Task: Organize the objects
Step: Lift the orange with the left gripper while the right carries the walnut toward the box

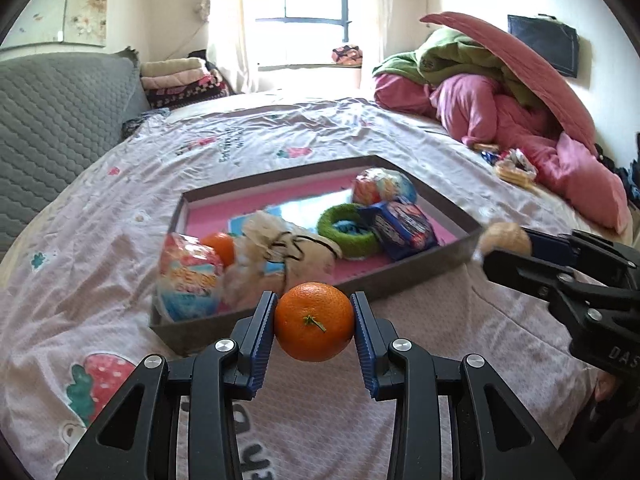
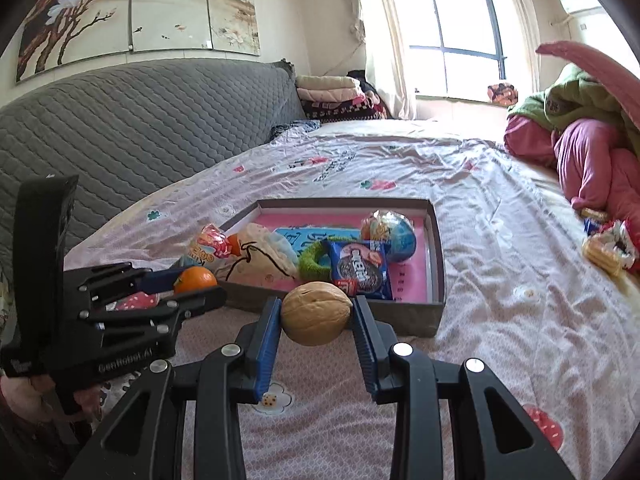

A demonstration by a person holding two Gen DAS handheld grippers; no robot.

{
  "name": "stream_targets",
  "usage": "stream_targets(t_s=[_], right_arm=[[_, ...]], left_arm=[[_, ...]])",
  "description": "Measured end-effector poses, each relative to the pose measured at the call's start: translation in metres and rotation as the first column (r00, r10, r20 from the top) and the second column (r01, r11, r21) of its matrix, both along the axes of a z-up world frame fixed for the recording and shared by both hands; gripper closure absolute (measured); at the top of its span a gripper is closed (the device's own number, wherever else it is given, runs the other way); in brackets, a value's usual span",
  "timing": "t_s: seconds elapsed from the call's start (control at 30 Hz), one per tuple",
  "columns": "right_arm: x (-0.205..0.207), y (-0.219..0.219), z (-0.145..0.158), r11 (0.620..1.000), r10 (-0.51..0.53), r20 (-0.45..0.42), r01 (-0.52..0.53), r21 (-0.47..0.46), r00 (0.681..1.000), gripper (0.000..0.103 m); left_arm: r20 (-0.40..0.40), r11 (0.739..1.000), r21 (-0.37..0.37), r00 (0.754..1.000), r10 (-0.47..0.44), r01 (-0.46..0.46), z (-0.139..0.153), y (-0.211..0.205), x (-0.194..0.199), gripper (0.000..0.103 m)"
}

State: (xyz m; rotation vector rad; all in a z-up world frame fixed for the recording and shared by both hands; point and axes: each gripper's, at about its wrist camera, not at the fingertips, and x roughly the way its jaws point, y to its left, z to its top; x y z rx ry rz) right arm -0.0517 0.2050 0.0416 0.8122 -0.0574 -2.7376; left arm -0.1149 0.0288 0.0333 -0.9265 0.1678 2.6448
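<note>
My left gripper (image 1: 314,322) is shut on an orange (image 1: 314,320), held just in front of the near wall of a shallow brown box (image 1: 424,266) with a pink floor. My right gripper (image 2: 316,314) is shut on a walnut (image 2: 316,312), also just before the box's near wall (image 2: 416,314). The box holds a second orange (image 1: 220,246), a cream pouch (image 1: 288,256), a green ring (image 1: 346,236), an Oreo pack (image 2: 360,268), and snack bags (image 1: 188,276). The right gripper with the walnut shows at the right of the left wrist view (image 1: 504,242); the left gripper with the orange shows at the left of the right wrist view (image 2: 196,280).
The box lies on a bed with a pink patterned sheet (image 2: 500,240). A grey quilted headboard (image 2: 140,128) is on the left. Piled pink and green bedding (image 1: 500,92) and loose snack packets (image 2: 604,248) lie on the right.
</note>
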Motion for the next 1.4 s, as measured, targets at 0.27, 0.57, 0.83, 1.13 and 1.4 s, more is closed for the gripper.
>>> stream_targets(t_s=[0.27,0.57,0.83,1.13,1.4], right_arm=[[-0.001,-0.002,0.011,1.000,0.006,-0.054,-0.005,0.020,0.999,0.067],[-0.010,0.005,0.025,0.999,-0.012,-0.097,0.015,0.033,0.995,0.067],[-0.026,0.015,0.035,0.999,-0.033,-0.127,0.035,0.008,0.991,0.067],[-0.040,0.014,0.047,1.000,-0.025,-0.183,0.027,0.008,0.983,0.067],[-0.059,0.006,0.058,1.000,-0.012,-0.222,0.014,0.009,0.975,0.067]], left_arm=[[-0.018,0.998,0.034,0.999,0.045,-0.044,0.012,-0.020,-0.011,0.065],[-0.053,0.993,0.062,0.993,0.102,-0.099,0.030,-0.043,-0.027,0.065],[-0.082,0.990,0.077,0.988,0.127,-0.121,0.040,-0.053,-0.041,0.065],[-0.097,0.983,0.093,0.981,0.169,-0.160,0.051,-0.064,-0.072,0.065],[-0.134,0.984,0.078,0.977,0.169,-0.159,0.062,-0.063,-0.081,0.065]])
